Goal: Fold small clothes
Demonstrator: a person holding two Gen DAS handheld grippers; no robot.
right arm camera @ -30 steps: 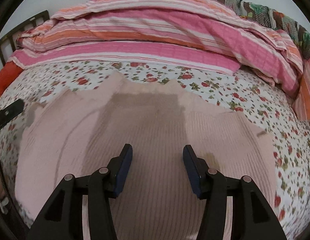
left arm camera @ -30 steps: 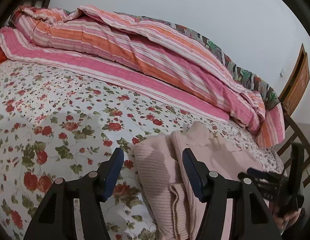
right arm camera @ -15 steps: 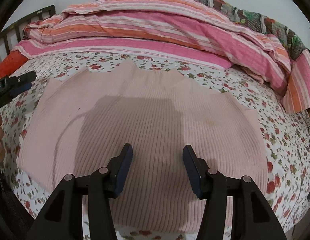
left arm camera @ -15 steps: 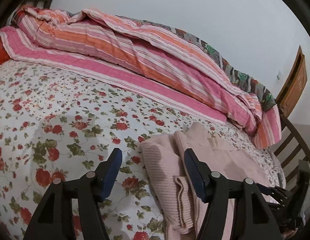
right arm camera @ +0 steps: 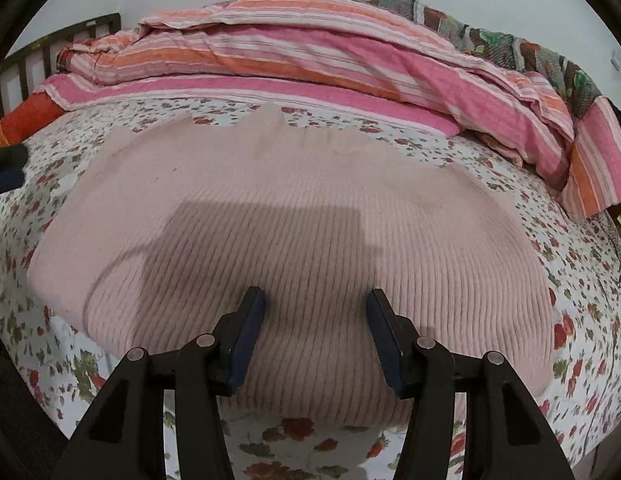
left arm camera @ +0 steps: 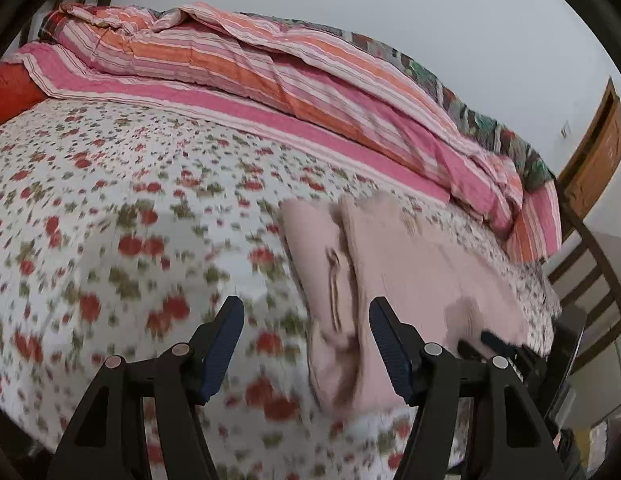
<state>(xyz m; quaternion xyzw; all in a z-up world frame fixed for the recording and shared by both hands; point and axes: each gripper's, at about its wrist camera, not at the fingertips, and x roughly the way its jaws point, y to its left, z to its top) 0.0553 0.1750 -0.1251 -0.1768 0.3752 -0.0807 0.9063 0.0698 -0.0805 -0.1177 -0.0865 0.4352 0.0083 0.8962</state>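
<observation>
A pale pink ribbed sweater (right arm camera: 310, 208) lies spread flat on the floral sheet (right arm camera: 582, 280), its near hem showing at the bottom of the right wrist view. My right gripper (right arm camera: 316, 332) hovers open over the sweater's near middle with nothing pinched. In the left wrist view the sweater (left arm camera: 410, 264) lies to the right, with a sleeve folded in along its left edge. My left gripper (left arm camera: 306, 340) is open above that left edge, holding nothing. The left wrist view is motion-blurred.
A rolled pink and orange striped quilt (left arm camera: 270, 64) runs along the far side of the bed. An orange pillow (left arm camera: 10, 92) lies at far left, below a dark headboard (right arm camera: 50, 52). A wooden chair (left arm camera: 590, 264) and a brown door (left arm camera: 598, 148) stand beyond the bed's right end.
My left gripper has drawn back from the sweater's left edge. My right gripper has pulled back toward the near hem, so the whole sweater now shows. Nothing was gripped.
</observation>
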